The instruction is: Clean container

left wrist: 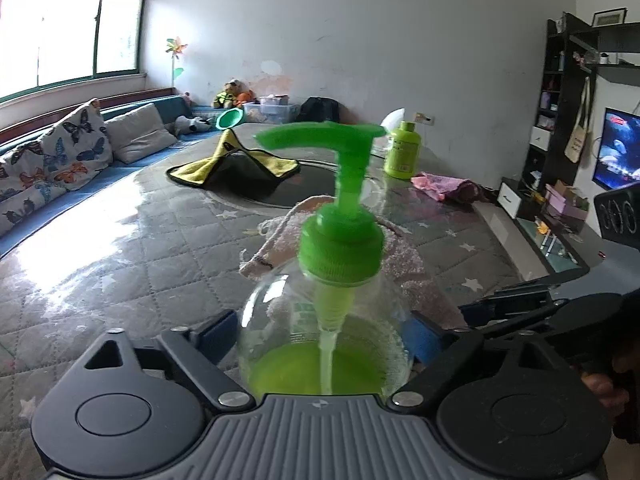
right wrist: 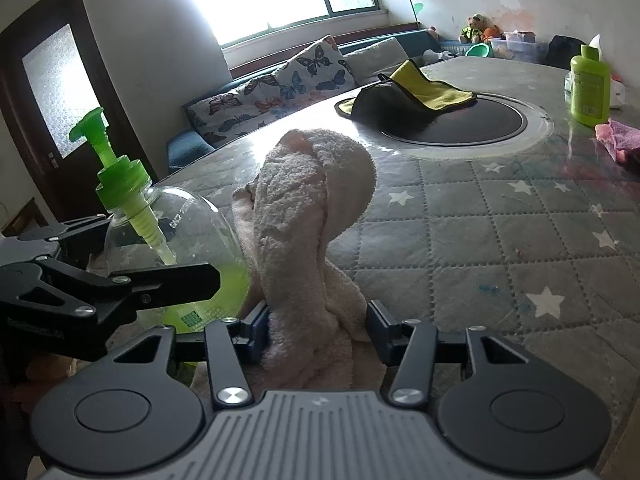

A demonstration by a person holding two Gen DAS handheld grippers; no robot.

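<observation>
Right wrist: fluffy pink towel touches clear rounded bottle.

White walls; bright window; blue sofa; dark shelving

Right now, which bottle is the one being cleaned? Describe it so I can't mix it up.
On the big quilted star-print table, look at the near edge, where the left claw grips a pump bottle beside the pale towel in the right claw. It is clear with green liquid low inside and a green pump, unlike the opaque green bottle standing far off.
</observation>
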